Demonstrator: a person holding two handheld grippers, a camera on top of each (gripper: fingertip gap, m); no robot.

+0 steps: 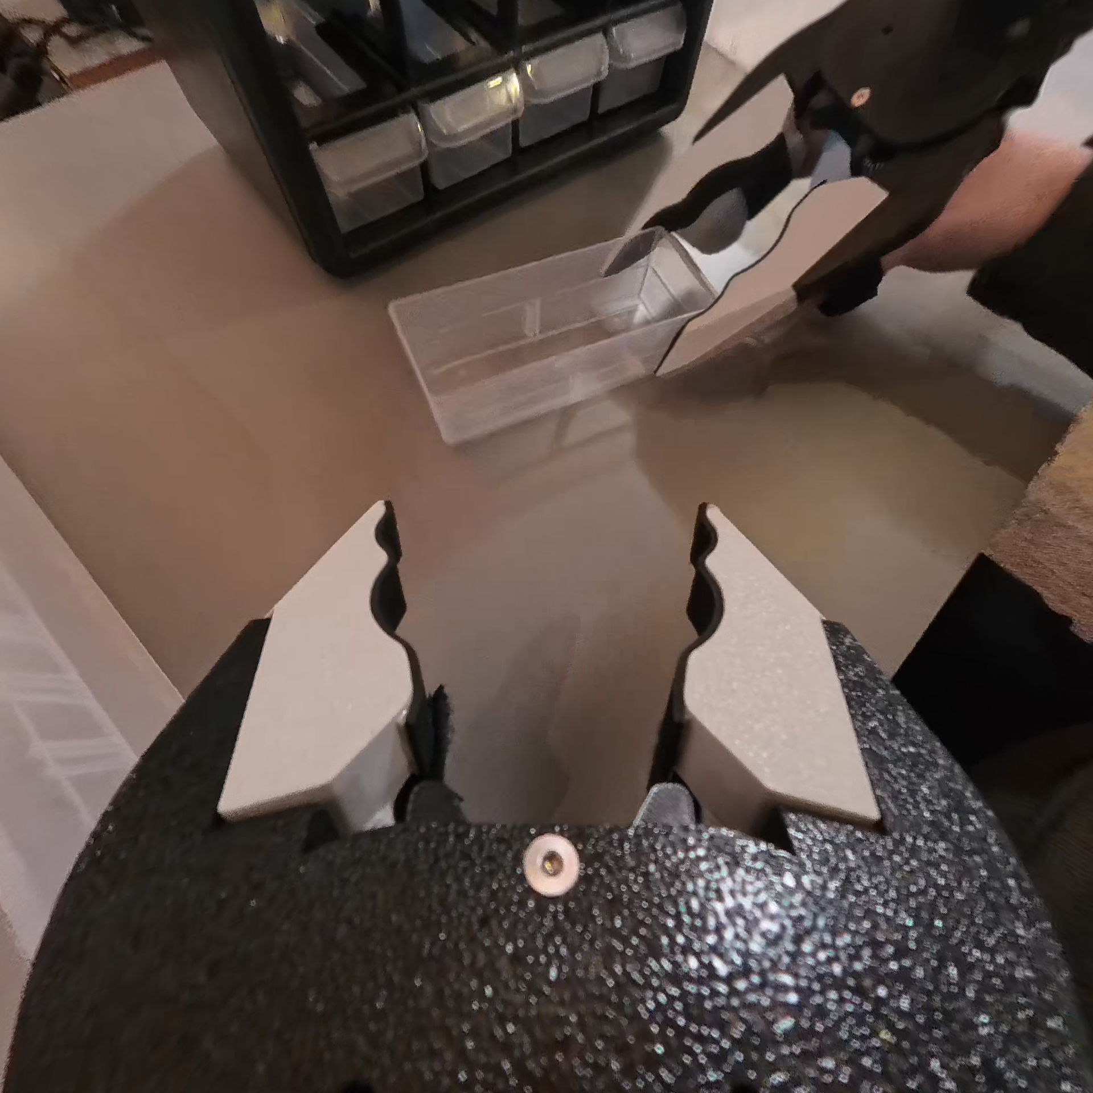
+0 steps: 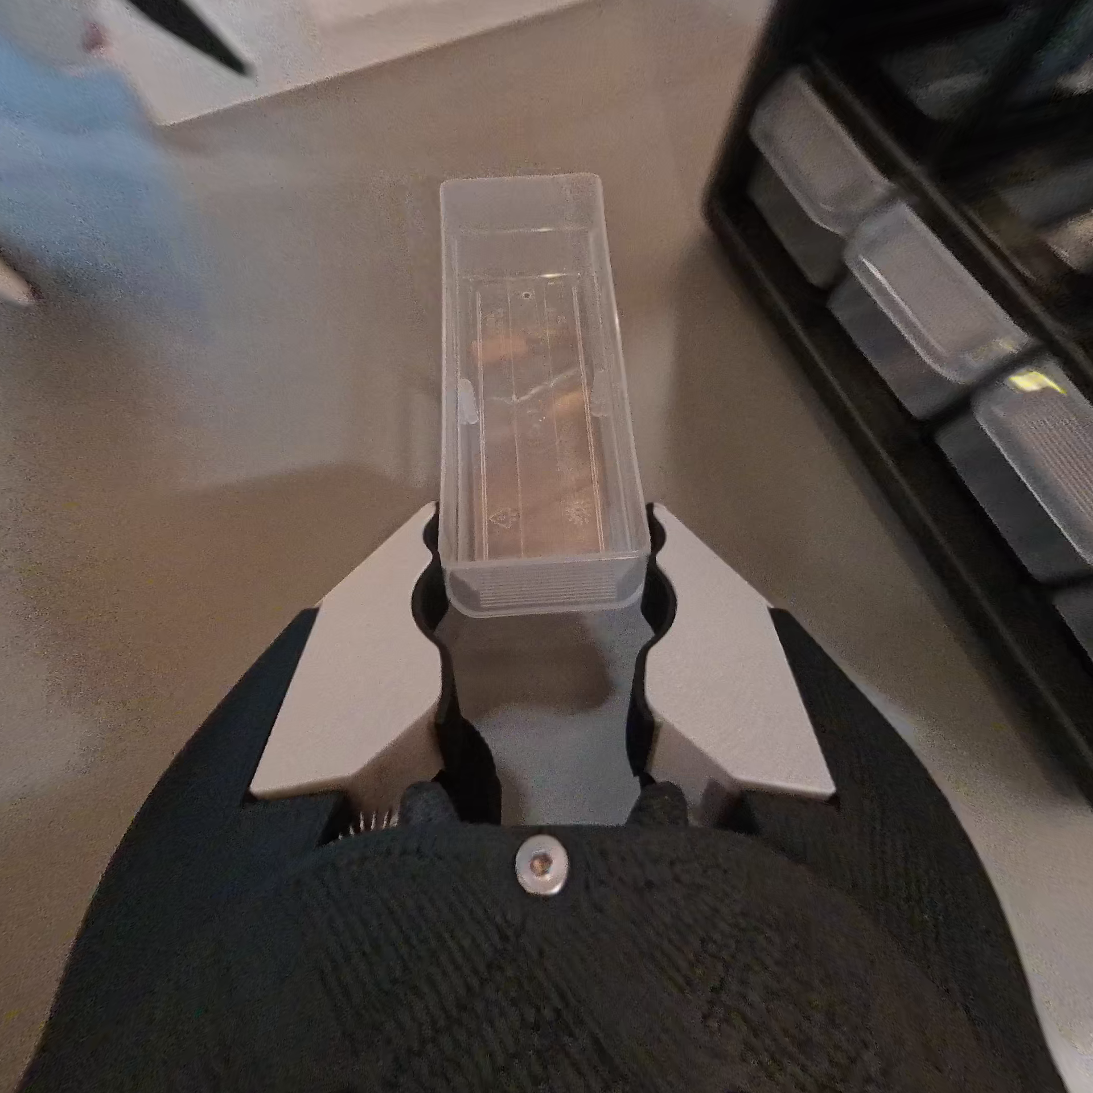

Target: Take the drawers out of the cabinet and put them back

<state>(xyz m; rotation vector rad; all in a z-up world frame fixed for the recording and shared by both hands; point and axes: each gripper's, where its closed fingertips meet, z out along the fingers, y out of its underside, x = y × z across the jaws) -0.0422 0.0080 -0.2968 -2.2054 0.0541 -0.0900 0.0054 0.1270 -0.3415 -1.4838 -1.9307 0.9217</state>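
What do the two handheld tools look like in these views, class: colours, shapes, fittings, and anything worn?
The left tool has a speckled black, grainy body, one silver screw in the middle and two pale beige wedge fingers with wavy black inner edges. The right tool matches, with a matte black ridged body. A dark sleeve shows behind it in the left wrist view.

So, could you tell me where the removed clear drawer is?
The clear drawer sits on the table before the black cabinet, gripped by the right tongs.

Loose drawer (image 1: pixel 532 343) on table (image 1: pixel 177 366), just before cabinet (image 1: pixel 449 112); other drawers (image 1: pixel 467 127) in cabinet.
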